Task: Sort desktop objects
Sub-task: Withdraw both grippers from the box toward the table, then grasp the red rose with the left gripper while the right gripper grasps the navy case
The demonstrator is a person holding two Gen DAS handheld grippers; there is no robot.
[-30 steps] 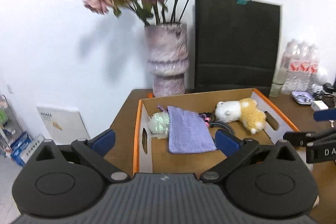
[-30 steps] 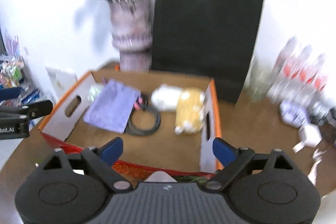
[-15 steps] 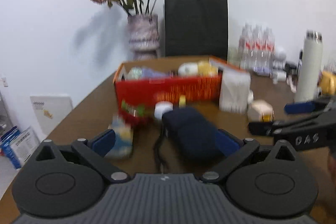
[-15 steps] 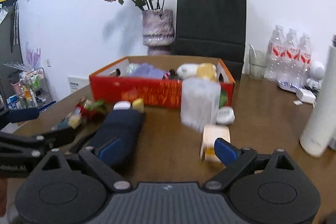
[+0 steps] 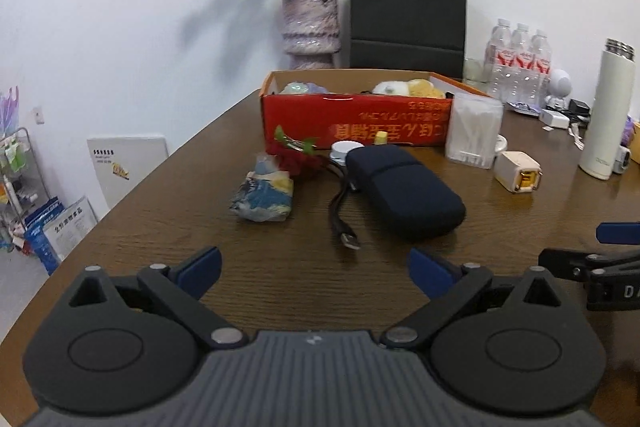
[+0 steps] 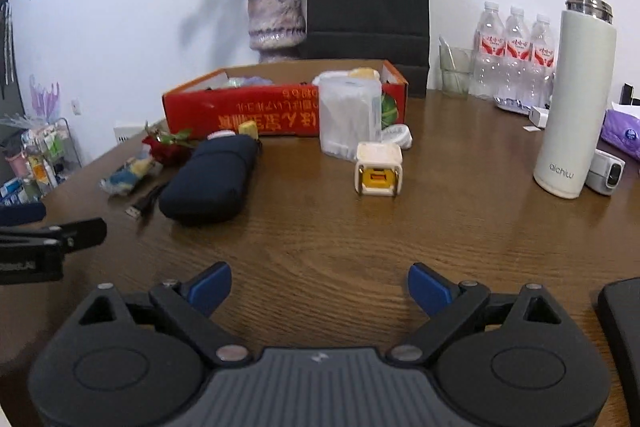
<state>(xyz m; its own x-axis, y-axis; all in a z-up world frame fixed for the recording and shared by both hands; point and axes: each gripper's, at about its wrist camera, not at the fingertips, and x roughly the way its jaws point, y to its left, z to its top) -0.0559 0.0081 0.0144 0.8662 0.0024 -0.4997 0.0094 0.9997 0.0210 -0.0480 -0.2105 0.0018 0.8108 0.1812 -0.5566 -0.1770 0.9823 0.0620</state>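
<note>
You've pulled both grippers back from over the box (image 5: pixel 356 123) to desk level w/ left gripper (image 5: pixel 314 269) and right gripper (image 6: pixel 319 285) spread wide, empty, so next pick's the case (image 5: pixel 404 193) or charger (image 6: pixel 378 169) near the box.

Glossy wood-grain table (image 6: pixel 360 227); matt fabric case (image 5: pixel 404 195); cardboard box (image 5: pixel 352 119).

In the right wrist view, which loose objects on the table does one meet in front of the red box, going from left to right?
Blue-yellow packet → navy pouch → clear plastic container → white charger cube → white thermos.
</note>
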